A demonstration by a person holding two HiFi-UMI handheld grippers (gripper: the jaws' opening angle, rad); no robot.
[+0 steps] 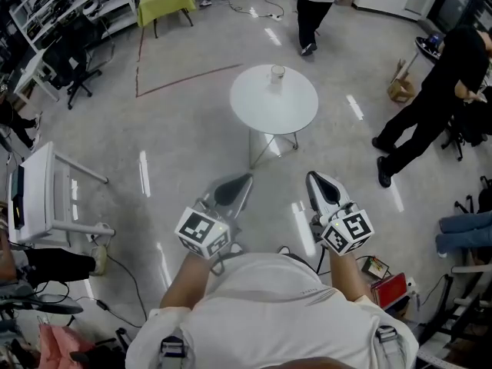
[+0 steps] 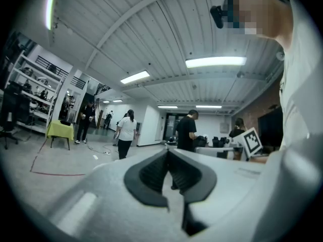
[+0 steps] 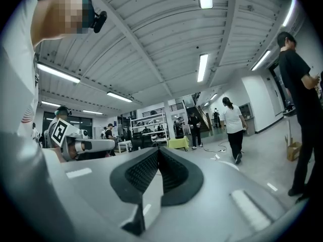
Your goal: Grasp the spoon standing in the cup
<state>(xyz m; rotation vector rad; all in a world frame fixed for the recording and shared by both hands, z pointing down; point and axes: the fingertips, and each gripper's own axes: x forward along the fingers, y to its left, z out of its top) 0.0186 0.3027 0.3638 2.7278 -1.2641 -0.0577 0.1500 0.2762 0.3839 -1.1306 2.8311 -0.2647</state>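
the cup (image 1: 277, 72) is noted upright on the far part of a round white table (image 1: 261, 110), well apart from both claws. the spoon is expected inside it but is too small in the head view to be confirmed. whether anything else is held in the cup cannot be told. the left claw (image 1: 244, 181) and the right claw (image 1: 314, 178) are held low, near the person's body, over bare floor. in the left gripper view the left claw (image 2: 168, 151) is seen closed, pads together, nothing between them. the same is recorded for the right claw (image 3: 158, 150) in the right gripper view. the spoon is judged light, stiff and probably smooth, so slipping is to be expected. hold is best taken on the handle above the rim, across its flat. the cup is judged light and easily tipped if the handle is levered sideways.
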